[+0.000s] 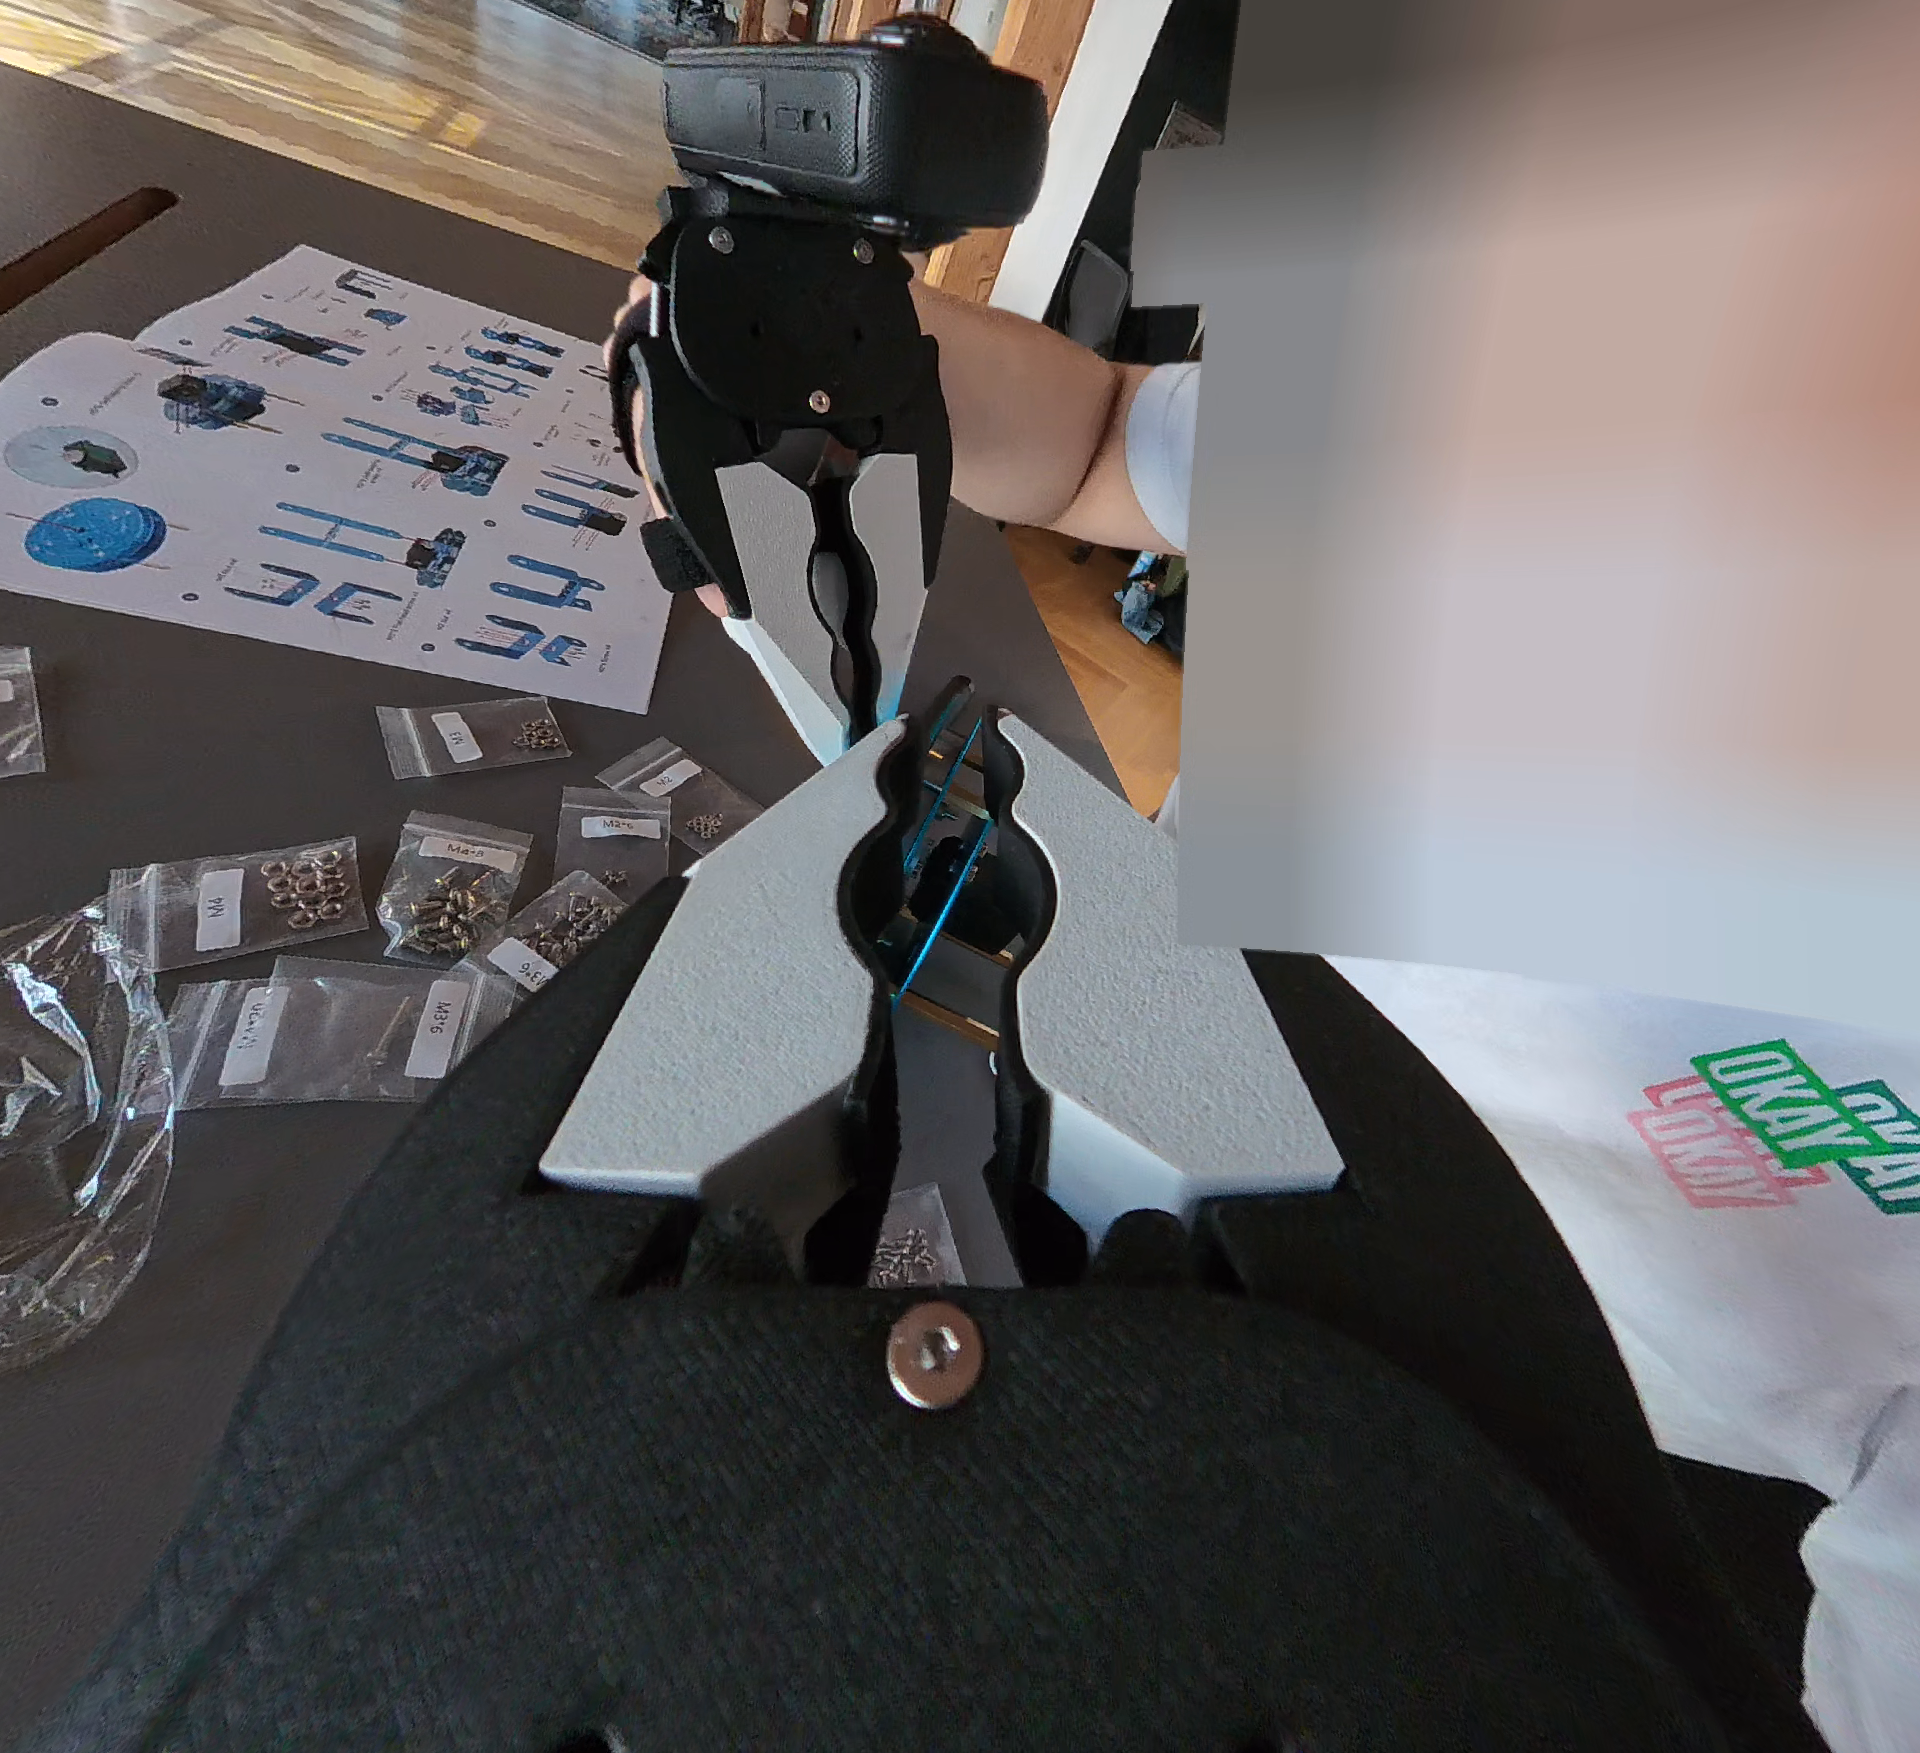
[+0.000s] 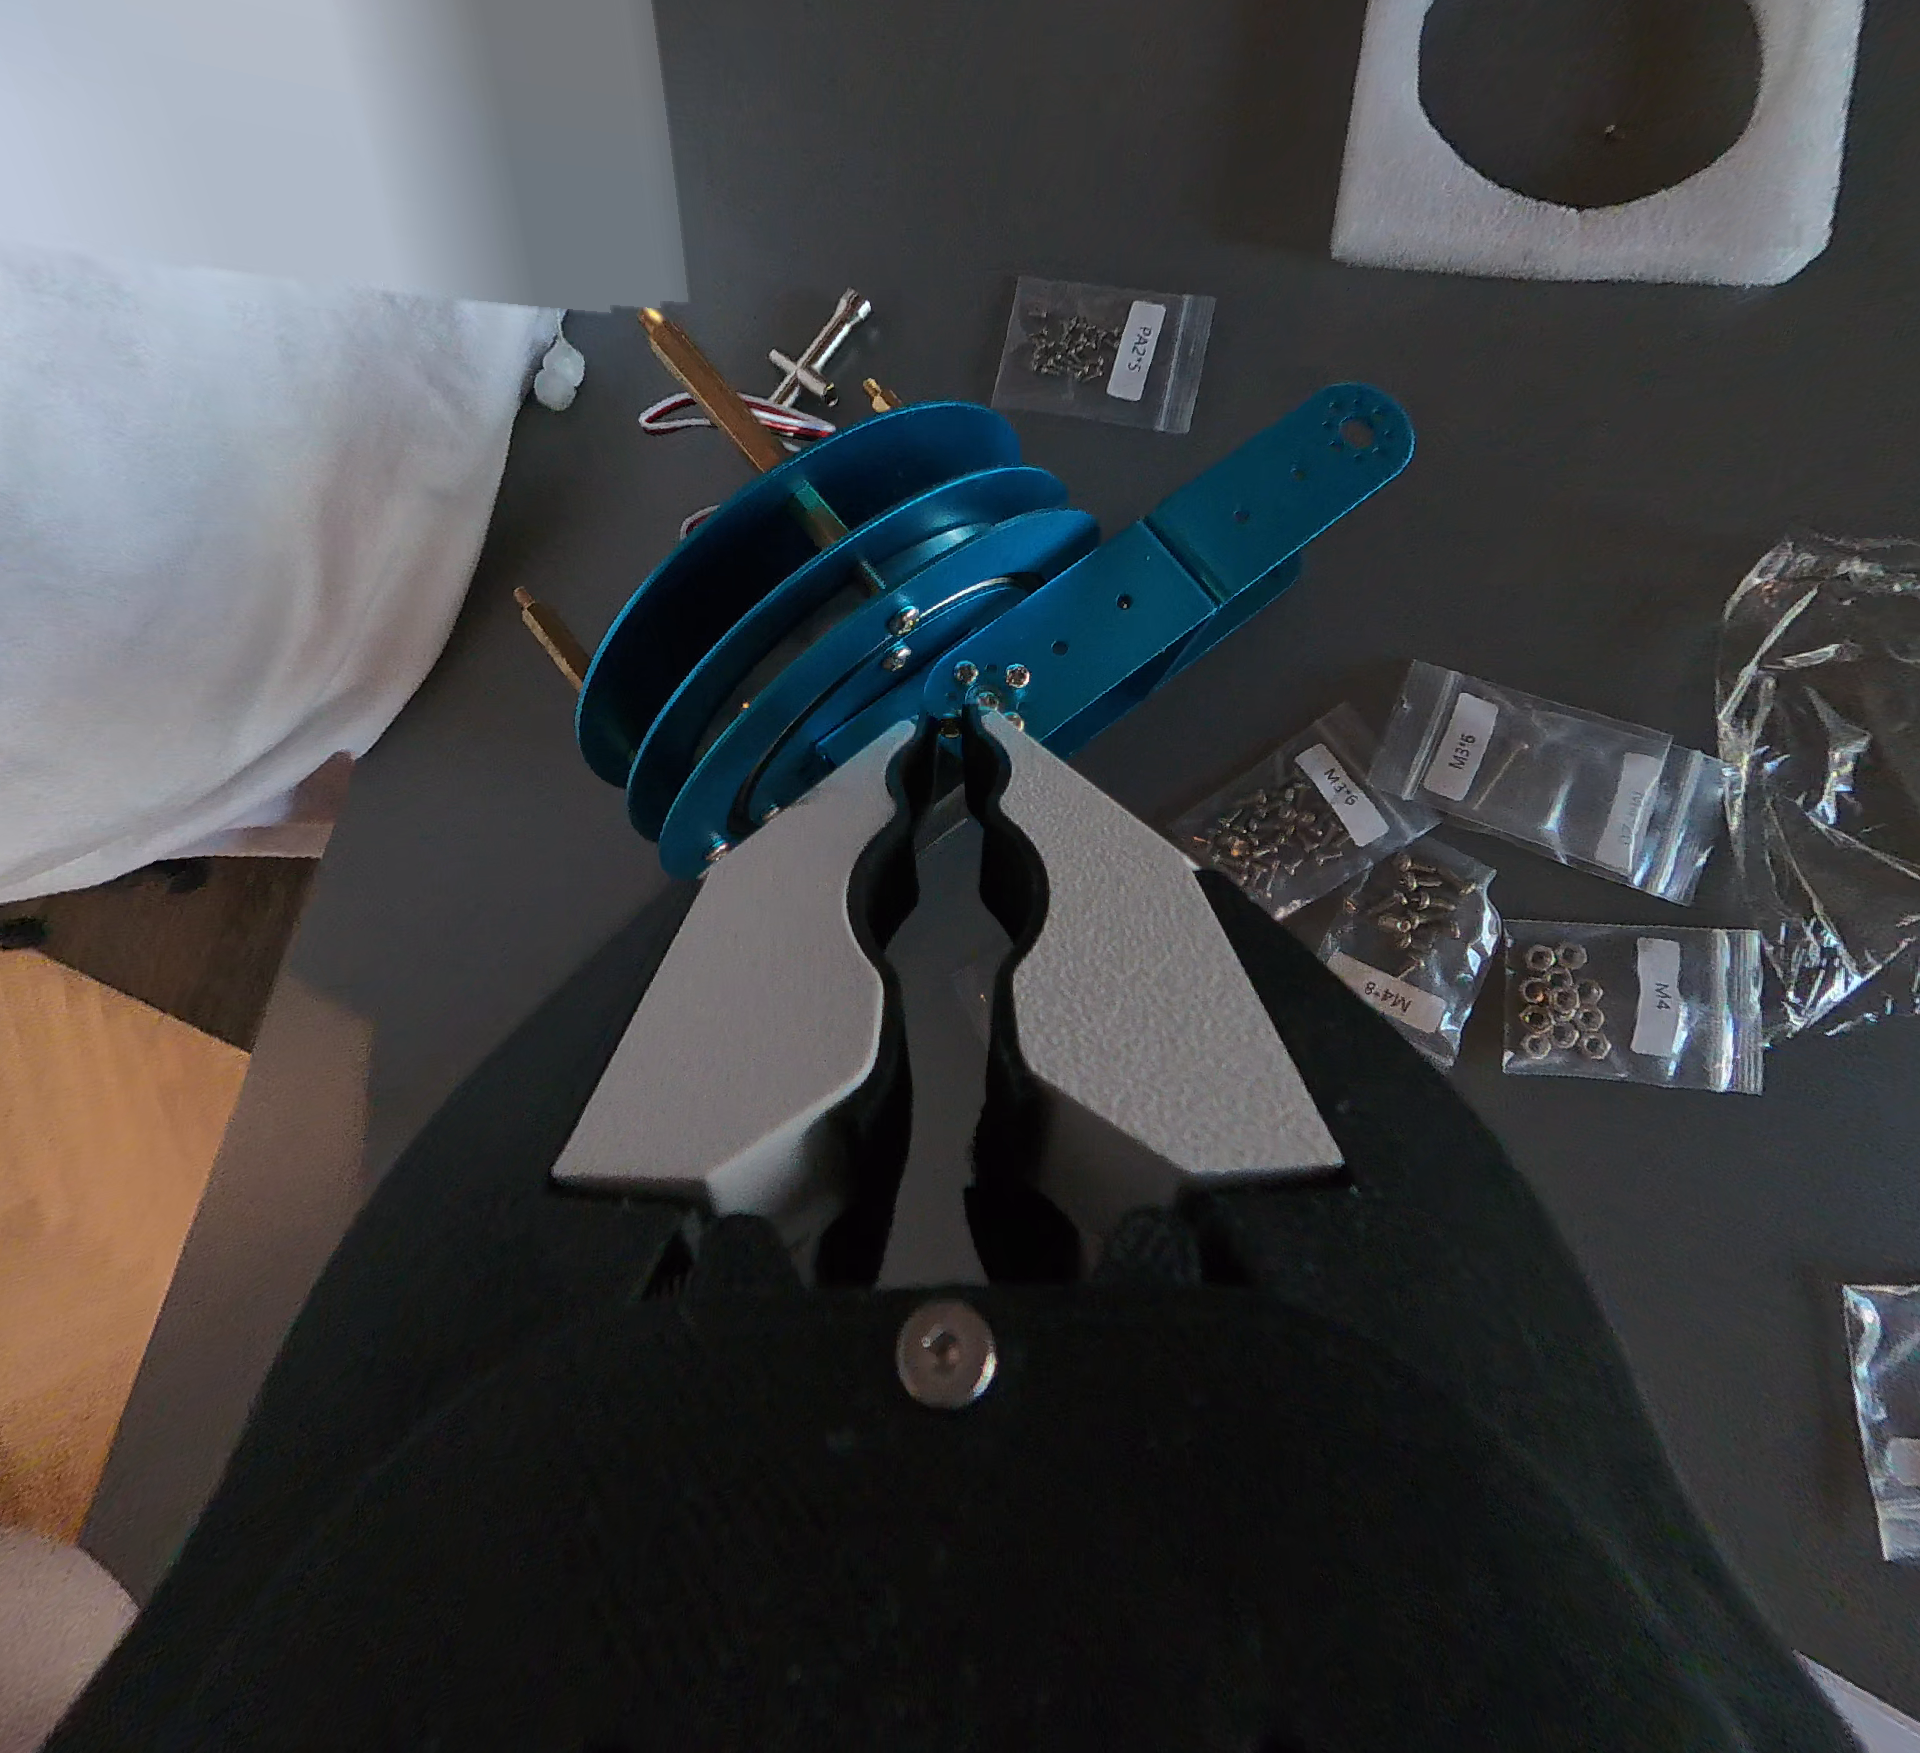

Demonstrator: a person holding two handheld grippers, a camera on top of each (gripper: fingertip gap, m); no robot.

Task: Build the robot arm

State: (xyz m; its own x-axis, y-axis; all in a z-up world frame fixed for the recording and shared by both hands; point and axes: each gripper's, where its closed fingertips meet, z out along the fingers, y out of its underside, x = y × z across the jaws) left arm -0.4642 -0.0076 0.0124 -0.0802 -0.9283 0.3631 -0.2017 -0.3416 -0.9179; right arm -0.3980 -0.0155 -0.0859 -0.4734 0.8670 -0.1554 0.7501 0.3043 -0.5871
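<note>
A blue metal assembly (image 2: 831, 581) of stacked discs, brass standoffs (image 2: 707, 394) and a long blue bracket (image 2: 1226, 540) is held above the dark table (image 2: 935, 93). My right gripper (image 2: 951, 727) is shut on the round, screw-studded end of the bracket. My left gripper (image 1: 945, 727) is shut on thin blue plate edges of the assembly (image 1: 940, 882), seen edge-on between its pads. The right gripper (image 1: 868, 716) also shows in the left wrist view, pointing down at the same spot, tip to tip with the left. The left gripper does not show in the right wrist view.
Several small bags of screws and nuts (image 2: 1631, 1007) (image 1: 447, 882), crumpled plastic wrap (image 2: 1829, 768), a cross wrench (image 2: 821, 353), a white foam block with a round hole (image 2: 1766, 228) and printed diagram sheets (image 1: 343, 477) lie on the table. A person in a white shirt (image 1: 1558, 1184) stands close. One gripper's finger ends stand about 12 cm off the other's. About 15 cm separates my right fingertips from the cross wrench (image 2: 821, 353).
</note>
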